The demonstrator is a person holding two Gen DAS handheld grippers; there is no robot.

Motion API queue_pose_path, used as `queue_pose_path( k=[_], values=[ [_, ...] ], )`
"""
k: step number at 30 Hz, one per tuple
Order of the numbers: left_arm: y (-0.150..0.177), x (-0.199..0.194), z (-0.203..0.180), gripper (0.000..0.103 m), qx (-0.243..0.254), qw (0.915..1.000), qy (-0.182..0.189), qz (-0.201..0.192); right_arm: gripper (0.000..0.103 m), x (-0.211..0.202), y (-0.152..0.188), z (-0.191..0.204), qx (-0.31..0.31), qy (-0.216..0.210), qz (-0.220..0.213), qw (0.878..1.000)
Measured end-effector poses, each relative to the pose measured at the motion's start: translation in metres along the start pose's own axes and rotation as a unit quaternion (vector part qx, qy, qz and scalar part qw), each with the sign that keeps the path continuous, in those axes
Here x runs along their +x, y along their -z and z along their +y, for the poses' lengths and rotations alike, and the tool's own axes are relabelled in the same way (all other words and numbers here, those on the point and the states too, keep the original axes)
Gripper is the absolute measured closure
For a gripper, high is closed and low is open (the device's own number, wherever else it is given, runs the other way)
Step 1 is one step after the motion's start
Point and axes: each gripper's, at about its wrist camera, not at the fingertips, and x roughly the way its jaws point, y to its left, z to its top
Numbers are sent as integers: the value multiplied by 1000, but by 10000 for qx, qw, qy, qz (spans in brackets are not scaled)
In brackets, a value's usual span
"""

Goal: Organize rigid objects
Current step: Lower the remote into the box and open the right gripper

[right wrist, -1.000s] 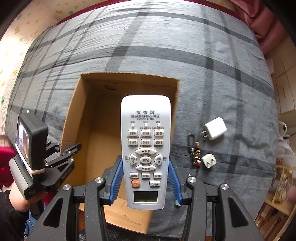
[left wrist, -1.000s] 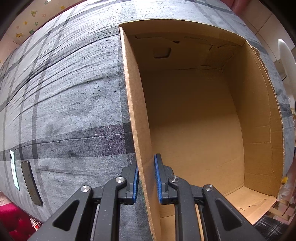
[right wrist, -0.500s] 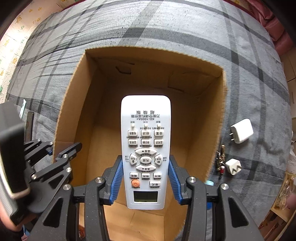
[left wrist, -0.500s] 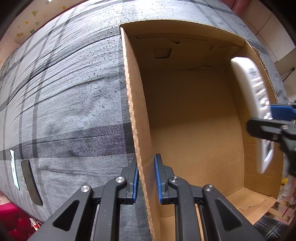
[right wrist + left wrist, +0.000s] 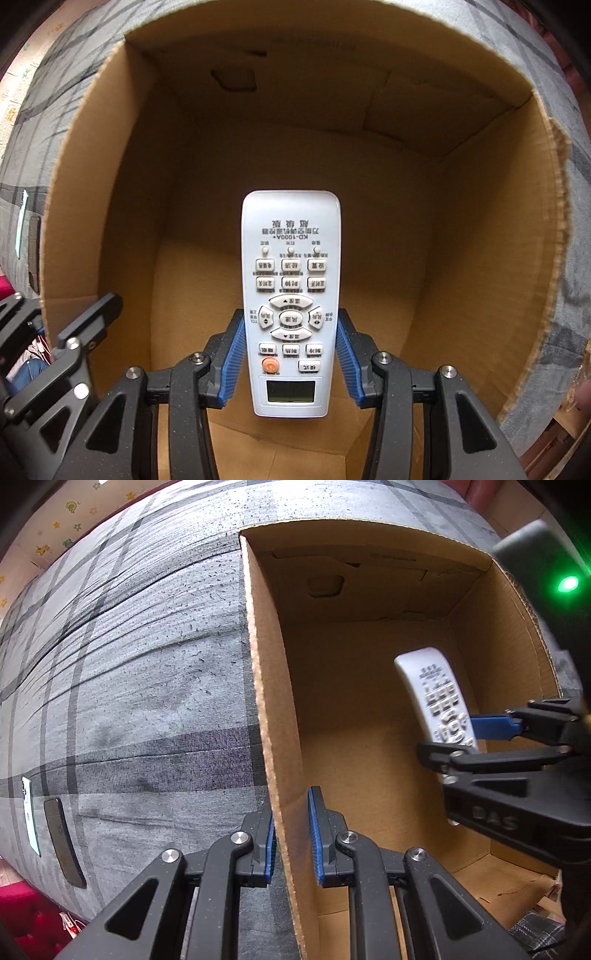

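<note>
I am clamping my left gripper [image 5: 291,834] onto the left wall of the cardboard box [image 5: 266,701], one blue pad outside the wall and one inside, low in the middle of the left wrist view. The box is sitting open-topped on a grey plaid cloth [image 5: 147,672], and its floor is showing bare brown card. At the lower left edge of that view two flat things are lying side by side on the cloth: a white phone [image 5: 30,816] and a dark slab [image 5: 64,843] just beside it.

I am gripping the white remote control [image 5: 290,295] with my right gripper [image 5: 290,354], the blue pads pressing on its two long sides near the end with the small screen. In the right wrist view it is standing in the centre of the frame with its buttons facing the camera, its far end pointing down into the box and the walls rising around it on every side. In the left wrist view the same remote is showing at the right, inside the box opening, tilted, with its far end above the floor; whether it is touching the floor I cannot tell.
</note>
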Motion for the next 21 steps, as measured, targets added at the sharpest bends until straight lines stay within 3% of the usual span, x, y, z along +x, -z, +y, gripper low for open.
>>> queue_pose_path(
  k=[10, 21],
  values=[
    [-1, 3, -3, 86, 26, 10000, -67, 14, 51, -7, 5, -5, 14, -76, -64, 9999],
    [-5, 3, -2, 86, -86, 9998, -202, 6, 49, -55, 10, -12, 32, -258, -548, 9982]
  ],
)
